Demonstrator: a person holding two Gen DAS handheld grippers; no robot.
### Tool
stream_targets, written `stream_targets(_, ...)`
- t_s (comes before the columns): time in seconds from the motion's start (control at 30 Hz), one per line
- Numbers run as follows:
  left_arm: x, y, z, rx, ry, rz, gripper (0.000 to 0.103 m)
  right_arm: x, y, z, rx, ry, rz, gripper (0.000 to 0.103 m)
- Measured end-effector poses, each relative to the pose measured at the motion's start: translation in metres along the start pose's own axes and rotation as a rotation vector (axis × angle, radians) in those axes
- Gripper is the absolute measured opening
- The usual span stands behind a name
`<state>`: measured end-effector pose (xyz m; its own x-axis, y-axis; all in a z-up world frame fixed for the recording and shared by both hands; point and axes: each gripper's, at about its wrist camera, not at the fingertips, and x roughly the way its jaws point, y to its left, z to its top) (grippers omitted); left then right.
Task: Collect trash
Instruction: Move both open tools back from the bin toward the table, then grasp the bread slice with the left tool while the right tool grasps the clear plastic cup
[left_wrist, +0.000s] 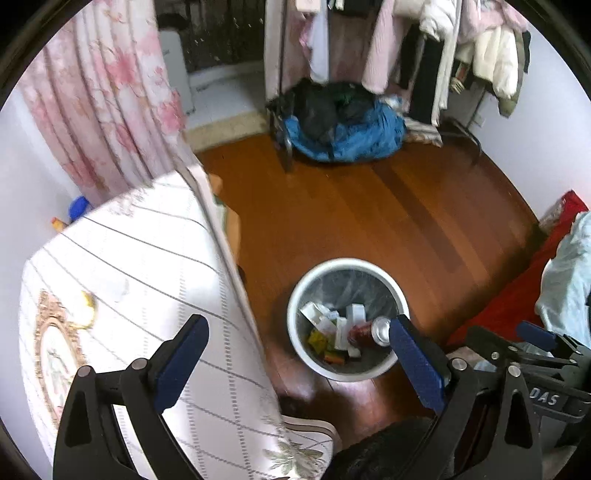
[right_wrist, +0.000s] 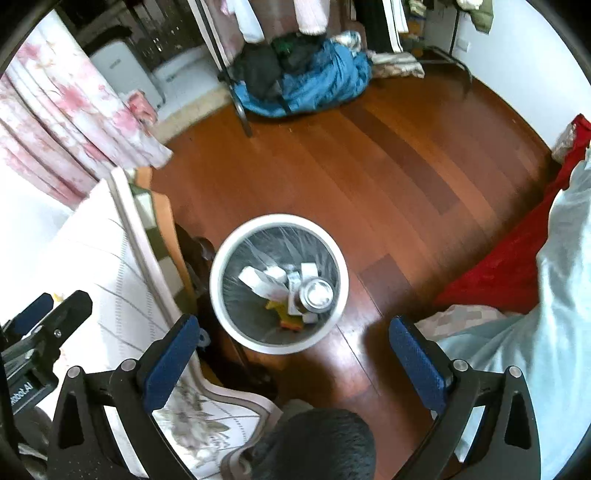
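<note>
A white round trash bin (left_wrist: 295, 306) (right_wrist: 218, 291) with a clear liner stands on the wooden floor beside the table. Inside lie white paper scraps (left_wrist: 354, 314), a yellow wrapper (left_wrist: 317, 338) and a red soda can (left_wrist: 369, 330) (right_wrist: 316, 293). My left gripper (left_wrist: 297, 363) is open and empty, above the table edge and the bin. My right gripper (right_wrist: 293, 363) is open and empty, above the bin's near side. A small yellow scrap (left_wrist: 88, 308) lies on the white striped tablecloth (left_wrist: 147, 258). The right gripper shows at the right of the left wrist view (left_wrist: 535, 343).
A clothes rack (left_wrist: 424, 55) with hanging garments and a blue bundle (left_wrist: 351, 136) stand at the far side of the floor. Pink floral curtains (left_wrist: 103, 92) hang at the left. A red cloth (right_wrist: 509, 266) and pale blue bedding (right_wrist: 561, 295) lie at the right.
</note>
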<state>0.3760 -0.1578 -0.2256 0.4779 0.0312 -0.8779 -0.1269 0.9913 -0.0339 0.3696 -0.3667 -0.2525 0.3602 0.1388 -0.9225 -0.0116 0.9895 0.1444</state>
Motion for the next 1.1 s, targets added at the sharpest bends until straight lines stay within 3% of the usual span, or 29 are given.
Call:
stream_targets(0.13,-0.025,0.033,0.005,-0.063,-0.048,0.054,0.1,-0.03,0.028,0.004,-0.014,-0.051,0.054,0.103)
stream_targets(0.27,-0.041,0.096,0.003,-0.169,-0.078,0.115,0.1,-0.04,0.085,0.011,-0.084,-0.073,0.136,0.103)
stream_targets(0.33,-0.044,0.142,-0.006,-0.236,-0.081,0.182,0.1,-0.034,0.116,0.012,-0.129,-0.066,0.172,0.103)
stream_targets(0.53,-0.018,0.274,-0.058,-0.421,0.014,0.406,0.1,0.031,0.25,0.008,-0.285,0.037,0.319,0.103)
stream_targets(0.63,0.007,0.328,-0.091,-0.501,0.09,0.474,0.1,0.081,0.312,0.002,-0.317,0.124,0.358,0.102)
stream_targets(0.8,0.043,0.387,-0.123,-0.594,0.171,0.436,0.1,0.145,0.371,-0.001,-0.307,0.215,0.346,0.083)
stream_targets(0.93,0.061,0.399,-0.128,-0.592,0.204,0.383,0.1,0.17,0.388,-0.002,-0.277,0.247,0.342,0.082)
stream_targets(1.0,0.067,0.4,-0.129,-0.58,0.211,0.361,0.1,0.179,0.397,-0.004,-0.281,0.254,0.352,0.073)
stream_targets(1.03,0.069,0.4,-0.13,-0.577,0.212,0.357,0.1,0.178,0.4,-0.005,-0.287,0.233,0.341,0.073)
stream_targets(1.07,0.071,0.4,-0.13,-0.574,0.212,0.351,0.1,0.179,0.405,-0.006,-0.302,0.23,0.354,0.064)
stream_targets(1.1,0.072,0.4,-0.131,-0.572,0.212,0.342,0.1,0.183,0.408,-0.008,-0.314,0.243,0.352,0.043)
